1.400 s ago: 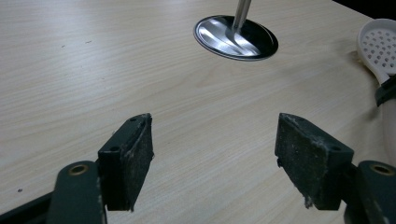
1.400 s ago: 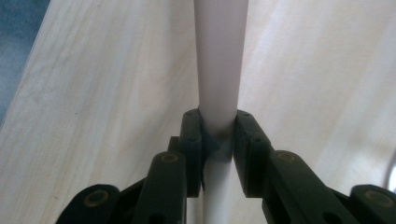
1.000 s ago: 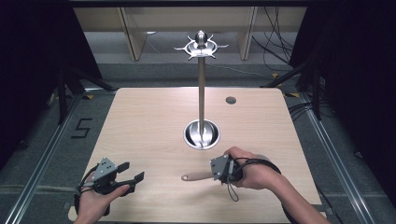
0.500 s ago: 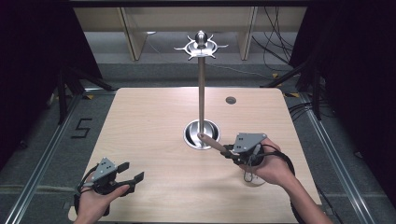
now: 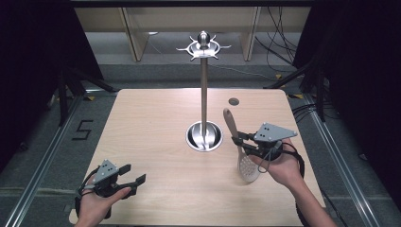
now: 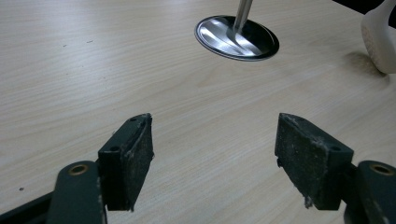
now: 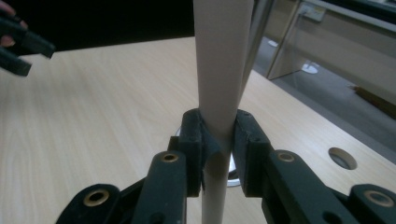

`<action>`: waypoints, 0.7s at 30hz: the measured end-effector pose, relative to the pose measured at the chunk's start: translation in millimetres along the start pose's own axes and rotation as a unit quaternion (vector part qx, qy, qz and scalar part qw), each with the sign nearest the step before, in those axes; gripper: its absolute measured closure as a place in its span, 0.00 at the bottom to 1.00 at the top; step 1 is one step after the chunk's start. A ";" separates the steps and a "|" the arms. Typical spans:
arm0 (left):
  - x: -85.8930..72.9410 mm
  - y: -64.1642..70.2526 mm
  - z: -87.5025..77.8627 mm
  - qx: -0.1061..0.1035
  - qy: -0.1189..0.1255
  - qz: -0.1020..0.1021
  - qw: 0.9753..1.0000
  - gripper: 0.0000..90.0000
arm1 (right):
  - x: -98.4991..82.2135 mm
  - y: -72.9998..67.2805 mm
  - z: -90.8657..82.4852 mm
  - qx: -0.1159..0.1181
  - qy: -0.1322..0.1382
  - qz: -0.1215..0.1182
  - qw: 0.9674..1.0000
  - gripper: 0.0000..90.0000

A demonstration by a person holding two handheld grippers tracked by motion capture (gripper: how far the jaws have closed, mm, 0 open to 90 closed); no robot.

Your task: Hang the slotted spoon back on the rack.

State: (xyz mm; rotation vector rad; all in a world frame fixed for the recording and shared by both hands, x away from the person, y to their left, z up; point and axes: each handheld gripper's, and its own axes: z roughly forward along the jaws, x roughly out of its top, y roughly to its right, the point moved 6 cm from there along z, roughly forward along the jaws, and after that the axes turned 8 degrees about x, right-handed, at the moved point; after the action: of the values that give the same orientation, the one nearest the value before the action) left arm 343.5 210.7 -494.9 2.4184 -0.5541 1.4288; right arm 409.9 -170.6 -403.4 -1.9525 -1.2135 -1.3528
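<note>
High view: pale wood-grain table [image 5: 156,123], rounded corners, small round hole [image 5: 233,101] near far edge. At centre, chrome utensil stand [image 5: 204,94]: thin polished pole rising from shallow mirror-bright dish base [image 5: 204,137], topped by ring of short hooks and a ball knob [image 5: 204,46].

Right gripper [image 5: 240,142]: held in right hand [image 5: 279,165], right of the dish base, grey three-cornered plate on top. Jaws clamped on the handle of a slotted spoon [image 5: 239,144]. Spoon off-white, matte, smooth; handle round-ended, tilted up and away toward the far edge; perforated oval head [image 5: 248,166] low, at or just above the table, contact not clear.

Right gripper view: black jaws pressed tight on either side of the cream handle [image 7: 223,70], which runs upright through the frame. Rubber pads slightly dented around the rounded shaft. Chrome pole just behind the handle.

Left gripper [image 5: 133,174]: in left hand [image 5: 99,201] at near left corner of the table, well apart from the spoon.

Left gripper view: jaws spread wide, nothing between them, bare wood below. Pads [image 6: 140,154] flat, dark, rectangular, edges scuffed with whitish wear. Dish base [image 6: 236,38] ahead, spoon head [image 6: 379,42] at far right with soft shadow on the wood.
</note>
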 end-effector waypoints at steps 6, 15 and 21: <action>0.7 -1.7 -0.3 0.002 0.002 0.011 1.000 0.31 | 8.4 0.2 -4.5 -0.025 0.032 0.033 0.999 0.84; 0.4 0.0 -0.5 0.000 0.002 -0.002 1.000 0.31 | 25.0 -2.8 -5.1 -0.047 0.056 0.039 0.997 0.84; 0.1 1.5 -1.0 0.002 0.001 -0.014 1.000 0.31 | 41.0 -0.4 -1.7 -0.062 0.090 0.053 0.993 0.84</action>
State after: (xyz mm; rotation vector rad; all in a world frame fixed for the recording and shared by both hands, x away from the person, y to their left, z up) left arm 342.0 209.8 -494.3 2.4171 -0.5142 1.4224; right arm 413.7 -155.4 -365.5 -1.9011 -0.9492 -1.5436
